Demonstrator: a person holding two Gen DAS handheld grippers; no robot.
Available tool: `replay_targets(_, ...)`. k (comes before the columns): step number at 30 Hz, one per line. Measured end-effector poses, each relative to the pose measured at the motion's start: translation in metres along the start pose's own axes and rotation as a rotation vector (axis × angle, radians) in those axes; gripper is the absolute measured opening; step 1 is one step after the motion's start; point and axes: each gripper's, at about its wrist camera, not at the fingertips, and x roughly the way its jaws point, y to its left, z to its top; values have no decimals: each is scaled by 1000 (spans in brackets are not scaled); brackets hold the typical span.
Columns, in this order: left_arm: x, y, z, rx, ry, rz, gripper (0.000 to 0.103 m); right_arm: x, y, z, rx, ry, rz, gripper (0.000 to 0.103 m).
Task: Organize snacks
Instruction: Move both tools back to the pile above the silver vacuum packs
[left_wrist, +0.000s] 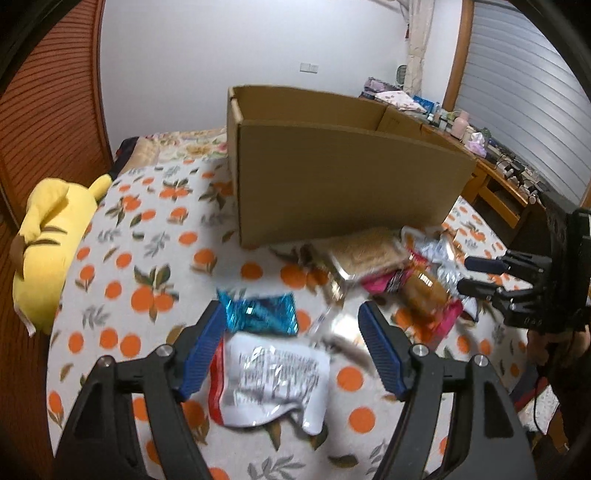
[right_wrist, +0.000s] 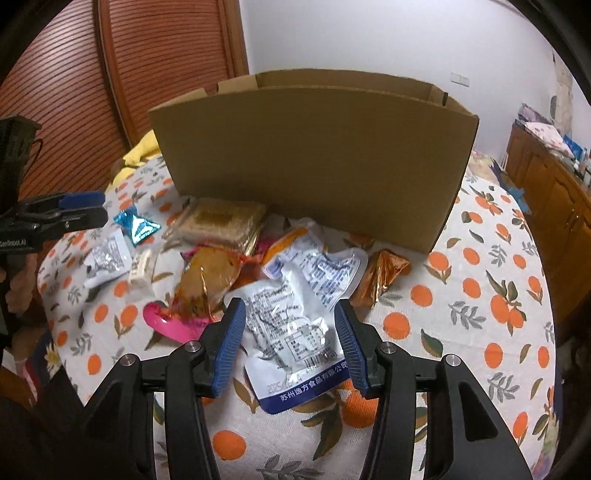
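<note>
Snack-sorting on a bed with an orange-print cover (right_wrist: 498, 280). The left gripper (left_wrist: 291, 317) stood wide open and empty over a white pouch (left_wrist: 273, 380), a blue packet (left_wrist: 258, 312) just beyond its tips. The right gripper (right_wrist: 290, 314) was likewise open, its pads flanking a silver pouch (right_wrist: 295, 325) without pinching it. Remaining snacks, among them a cracker pack (right_wrist: 221, 221) and an orange wrapper (right_wrist: 384, 273), lay heaped against the near wall of the box (right_wrist: 314, 162), whose interior was hidden.

Judgement: each gripper should close on its pouch near a crimped edge, where the film is stiff, then rise well clear before crossing the box's tall near wall. Open room lay to the right of the heap; a plush toy (left_wrist: 48, 243) marked the left edge, and the two grippers were near enough to need staggered lifts.
</note>
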Motion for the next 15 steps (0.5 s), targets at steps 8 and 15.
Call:
replay_targets(8, 1, 5, -20, -23, 14, 7, 74, 10, 4, -7, -39, 45, 3, 62)
replay_targets(15, -2, 7, -26, -20, 23, 2, 74, 15, 5, -8, -55, 52, -33, 70)
